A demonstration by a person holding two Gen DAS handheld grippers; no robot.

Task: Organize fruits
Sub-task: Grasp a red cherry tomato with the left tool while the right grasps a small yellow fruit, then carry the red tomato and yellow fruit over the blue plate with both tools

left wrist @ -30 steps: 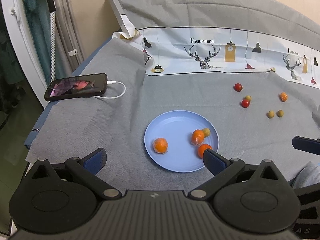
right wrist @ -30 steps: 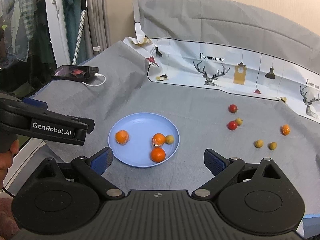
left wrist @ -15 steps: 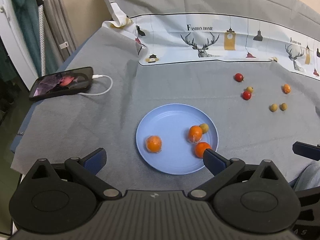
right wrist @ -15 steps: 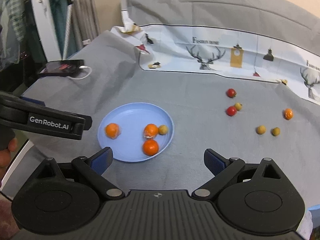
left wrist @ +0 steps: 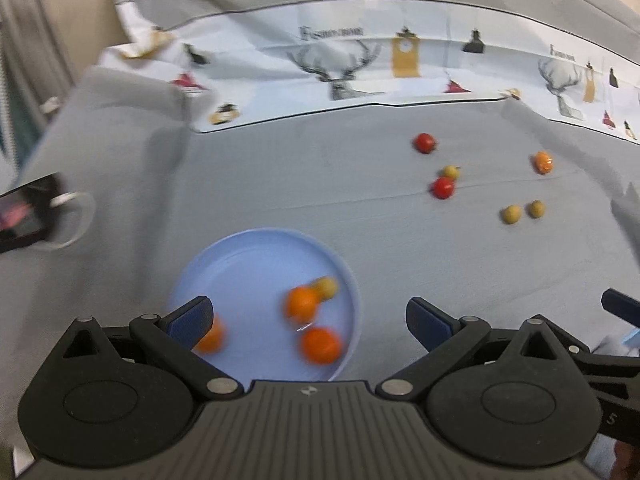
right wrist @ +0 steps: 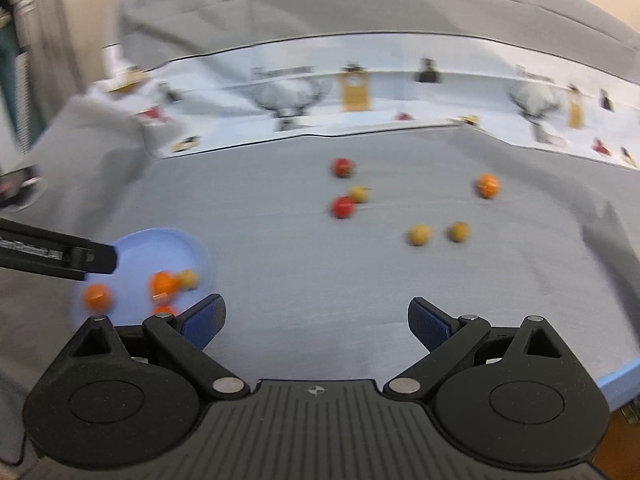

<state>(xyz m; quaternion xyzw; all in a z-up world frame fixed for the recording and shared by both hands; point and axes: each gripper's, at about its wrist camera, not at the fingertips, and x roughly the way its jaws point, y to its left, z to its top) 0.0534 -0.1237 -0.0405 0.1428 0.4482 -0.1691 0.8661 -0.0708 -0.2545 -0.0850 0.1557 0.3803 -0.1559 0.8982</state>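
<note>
Hand-held grippers left (left wrist: 308,318), right (right wrist: 316,320): both agape, empty | blue plate (left wrist: 248,256): three oranges, one yellow fruit

Both matte black plastic grippers, left (left wrist: 307,319) and right (right wrist: 316,322): ribbed grey housing, silver pivot screws, blue finger pads (right wrist: 204,319).

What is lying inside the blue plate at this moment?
The blue plate holds three orange fruits, at and, plus one small yellow fruit. The left tongs cover part of the leftmost orange fruit and the plate's near rim.
</note>
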